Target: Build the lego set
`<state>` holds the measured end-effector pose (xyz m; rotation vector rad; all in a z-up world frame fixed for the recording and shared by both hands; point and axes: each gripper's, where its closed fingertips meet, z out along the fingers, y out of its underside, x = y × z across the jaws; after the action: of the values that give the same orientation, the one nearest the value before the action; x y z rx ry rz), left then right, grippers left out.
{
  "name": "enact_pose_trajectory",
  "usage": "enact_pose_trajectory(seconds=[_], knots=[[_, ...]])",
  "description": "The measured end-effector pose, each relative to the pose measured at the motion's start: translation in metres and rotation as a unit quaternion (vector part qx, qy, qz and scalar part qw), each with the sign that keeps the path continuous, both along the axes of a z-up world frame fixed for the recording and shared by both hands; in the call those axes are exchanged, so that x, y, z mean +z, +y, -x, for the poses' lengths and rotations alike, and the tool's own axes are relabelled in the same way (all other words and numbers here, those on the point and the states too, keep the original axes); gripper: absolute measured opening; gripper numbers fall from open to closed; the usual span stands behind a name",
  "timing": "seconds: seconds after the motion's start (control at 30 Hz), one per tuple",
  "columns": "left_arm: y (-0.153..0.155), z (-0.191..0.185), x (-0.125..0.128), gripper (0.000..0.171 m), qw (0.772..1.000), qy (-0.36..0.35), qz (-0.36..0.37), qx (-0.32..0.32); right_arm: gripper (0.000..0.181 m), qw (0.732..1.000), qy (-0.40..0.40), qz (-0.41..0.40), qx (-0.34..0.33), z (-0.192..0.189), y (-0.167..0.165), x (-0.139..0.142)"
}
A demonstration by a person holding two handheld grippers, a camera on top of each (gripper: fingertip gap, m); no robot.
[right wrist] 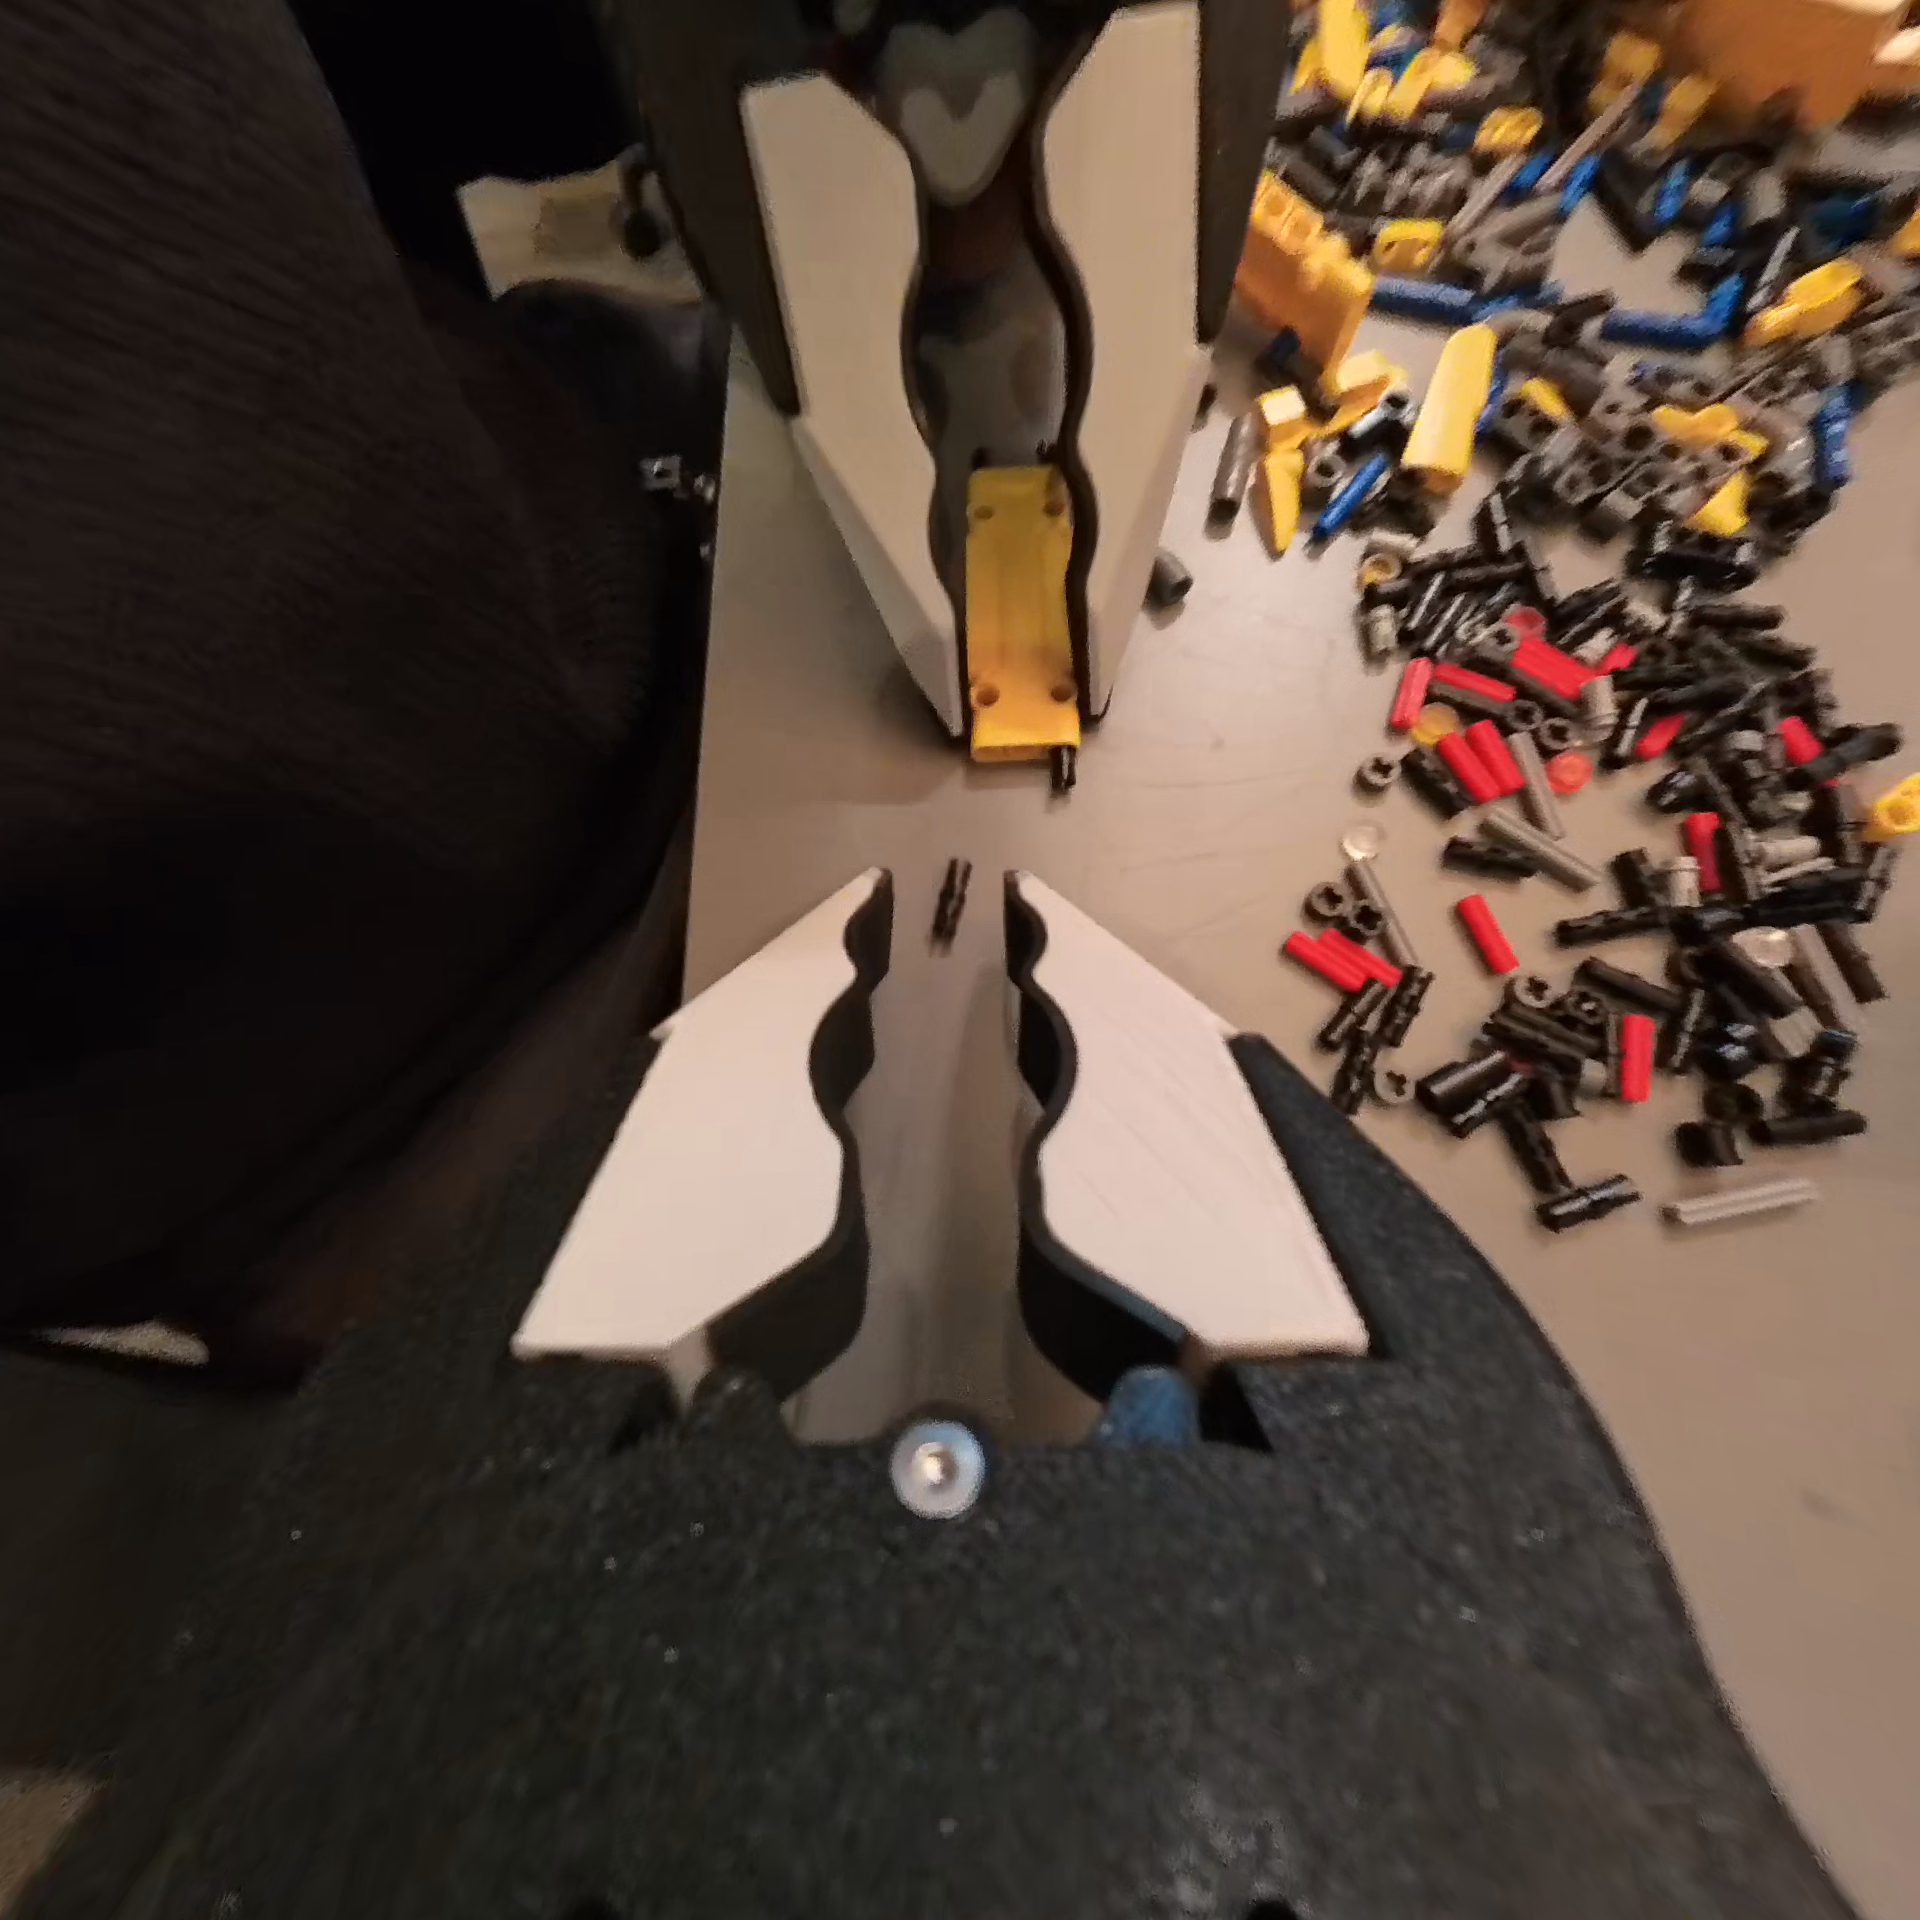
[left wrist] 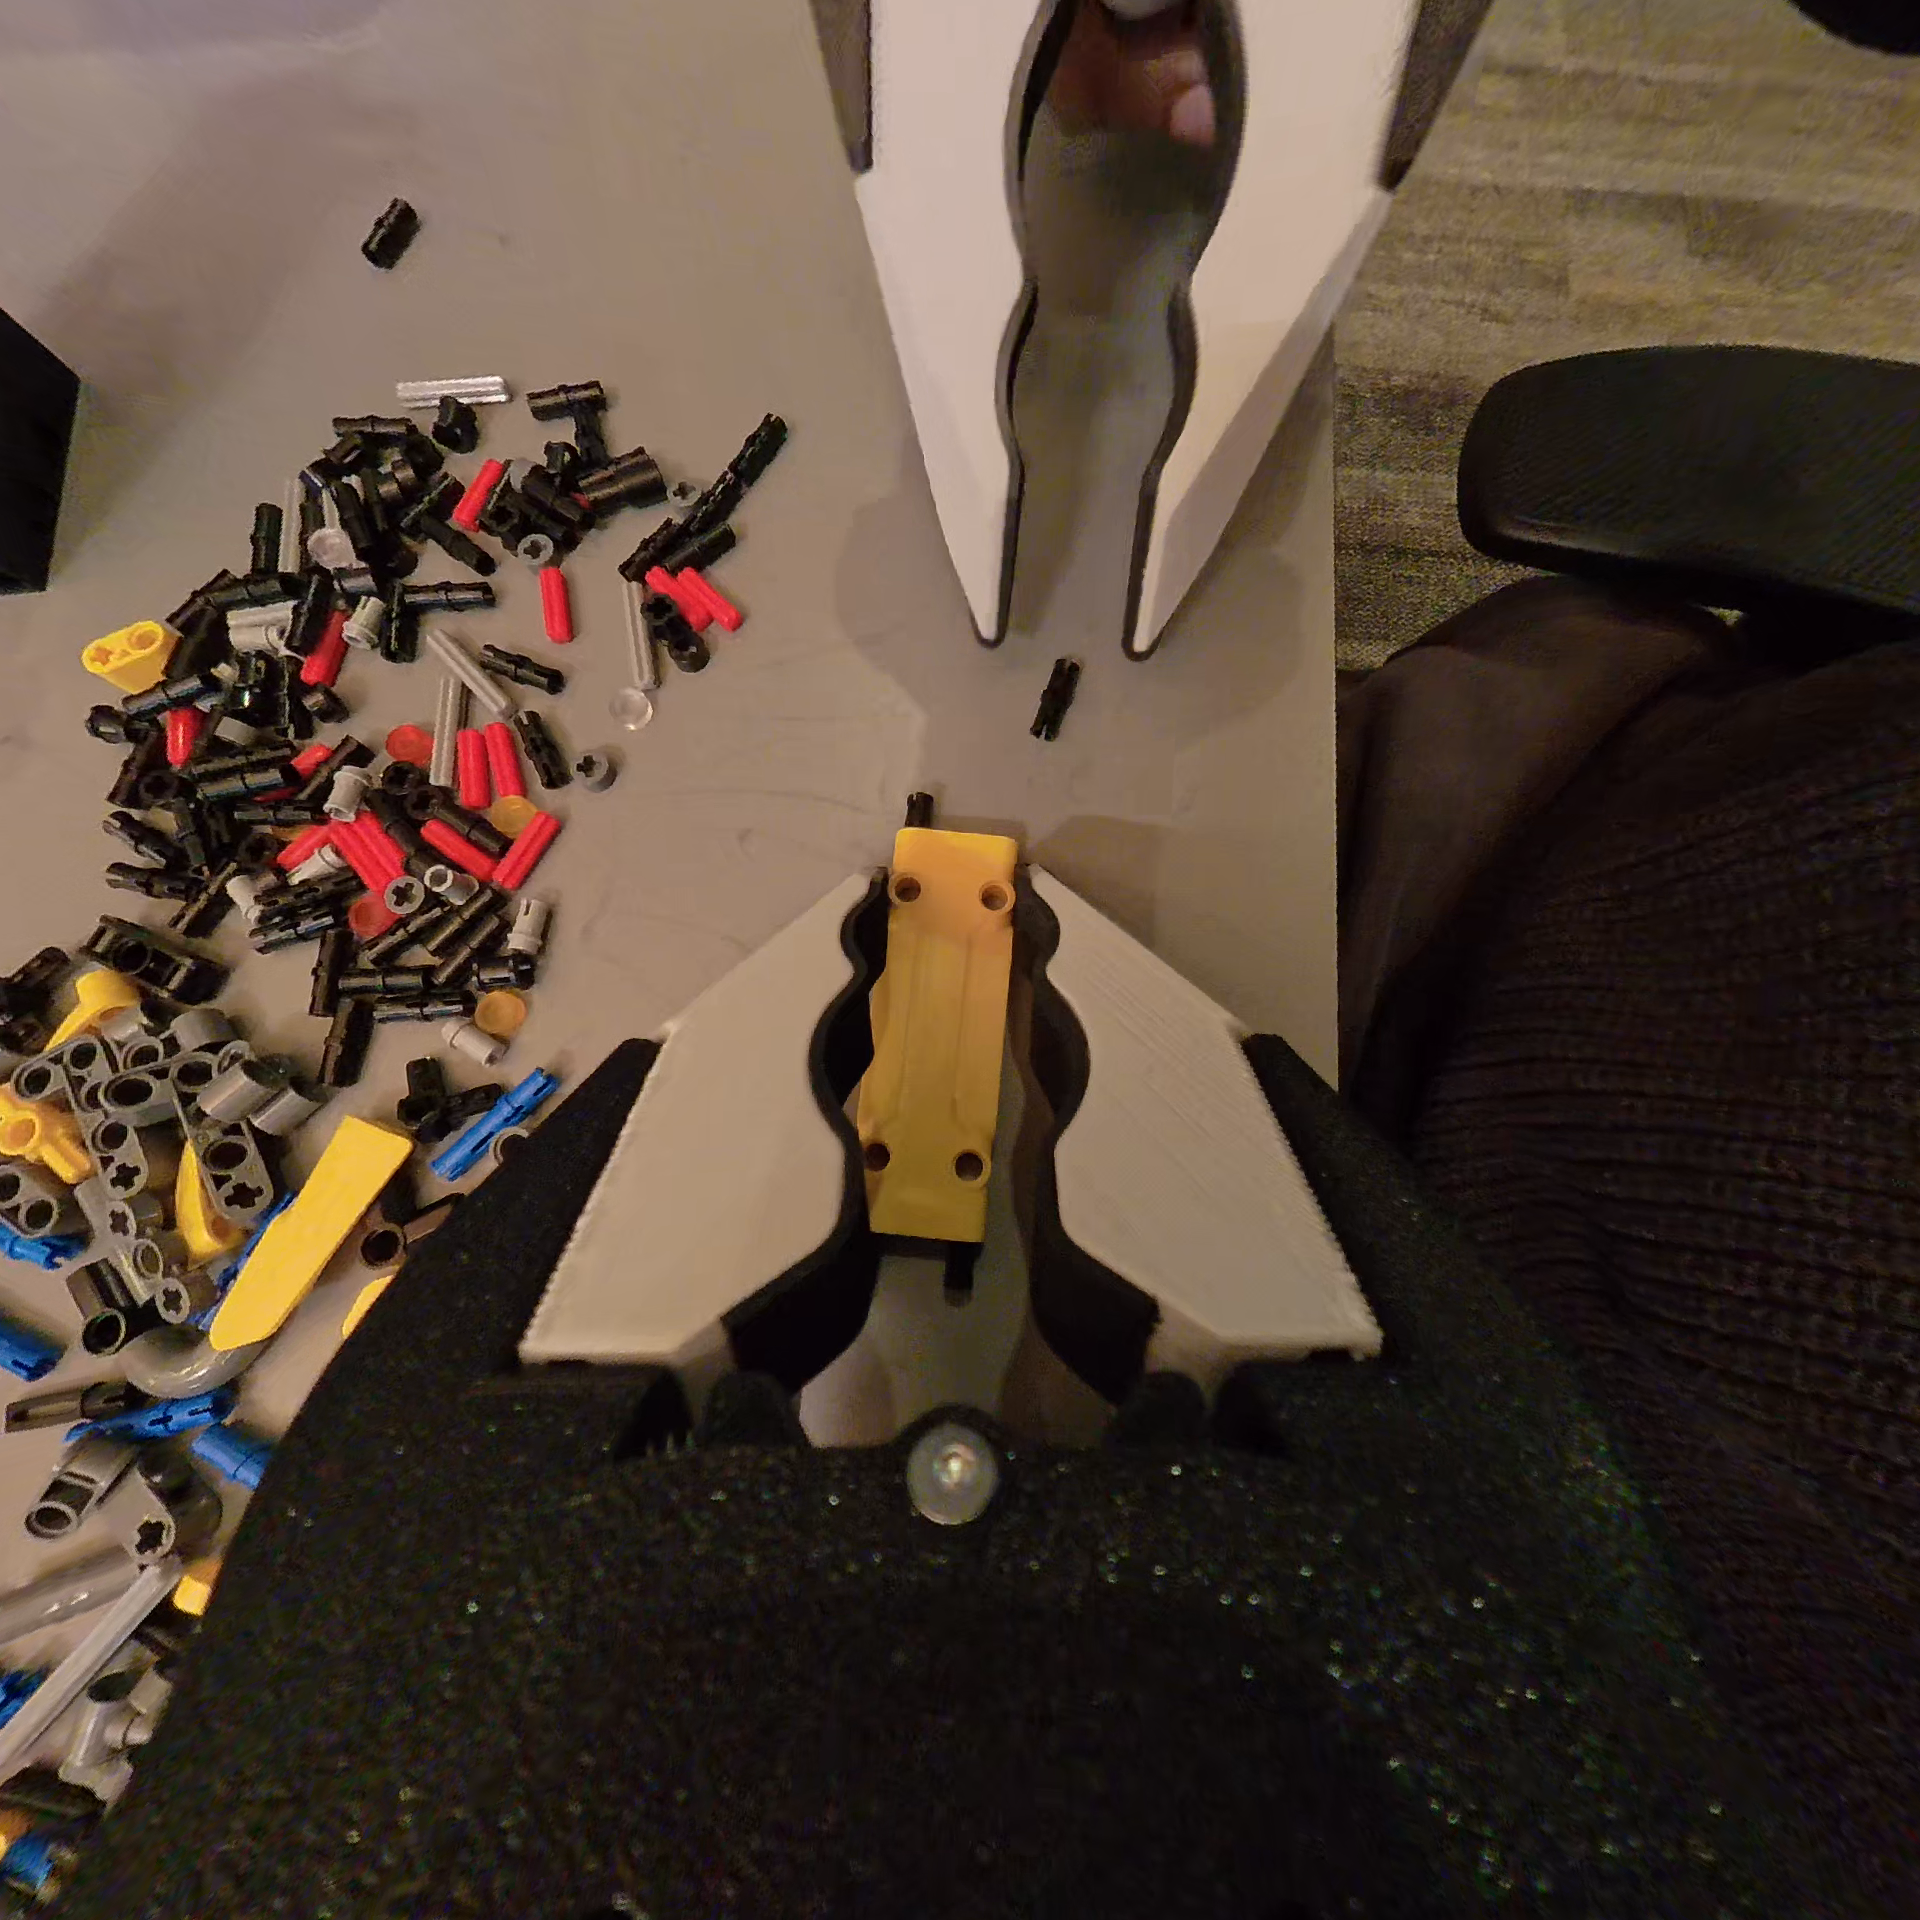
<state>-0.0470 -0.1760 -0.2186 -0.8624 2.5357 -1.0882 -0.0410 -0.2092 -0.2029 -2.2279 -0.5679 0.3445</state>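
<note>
— Near the tabletop (left wrist: 727,260) edge, right by a dark-sleeved lap: left claw (left wrist: 951,868) clamped on a yellow panel piece (left wrist: 935,1049), lengthwise between both fingers, front end poking just past the tips.

— Anything fixed to that piece?

— Black pin (left wrist: 918,805) sticking out at the far corner, another stub showing at the near end. Four round holes on top, two at each end.

— And the right claw?

— Right claw (right wrist: 945,883) parted, nothing gripped. Pointed straight at the left one, tips apart from it. Loose black pin (right wrist: 949,902) lying on the tabletop exactly between the parted tips, not touched by either finger as far as visible.

— Same pin seen from the other side?

— Yes, just beyond the white tips, between the two claws, slightly tilted.

— Surroundings?

— Off to the left claw's left side, heap of small parts (left wrist: 395,748): black pins, red axles, a few grey ones. Closer in, grey beams (left wrist: 145,1122), blue pins (left wrist: 499,1122) and a yellow curved panel (left wrist: 312,1236). One stray black connector (left wrist: 390,232) alone farther up. Black chair armrest (left wrist: 1704,468) past the tabletop edge, over carpet. Right wrist view blurred toward the far pile, details there hard to tell.
</note>
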Motion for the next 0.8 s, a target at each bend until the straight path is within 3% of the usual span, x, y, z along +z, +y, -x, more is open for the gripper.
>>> enact_pose_trajectory(seconds=[0.1, 0.23, 0.5, 0.63, 0.8], knots=[[0.0, 0.0, 0.0, 0.024, 1.0, -0.003, -0.002, 0.0, 0.021, 0.997, -0.008, -0.041, -0.06, -0.003, 0.003, 0.009], [0.0, 0.0, 0.0, 0.024, 1.0, -0.002, -0.002, 0.0, 0.021, 0.993, -0.032, -0.027, -0.11, -0.004, -0.005, -0.006], [-0.001, 0.002, 0.0, 0.024, 1.0, -0.005, -0.003, -0.007, 0.02, 0.994, -0.023, -0.011, -0.103, 0.001, -0.003, -0.013], [-0.009, 0.013, 0.001, 0.024, 0.998, -0.031, -0.018, -0.052, 0.006, 0.994, -0.046, -0.013, -0.094, 0.004, -0.001, -0.016], [-0.013, 0.019, 0.001, 0.024, 0.997, -0.02, -0.011, -0.075, 0.004, 0.991, -0.055, -0.016, -0.118, 0.005, -0.001, -0.015]])
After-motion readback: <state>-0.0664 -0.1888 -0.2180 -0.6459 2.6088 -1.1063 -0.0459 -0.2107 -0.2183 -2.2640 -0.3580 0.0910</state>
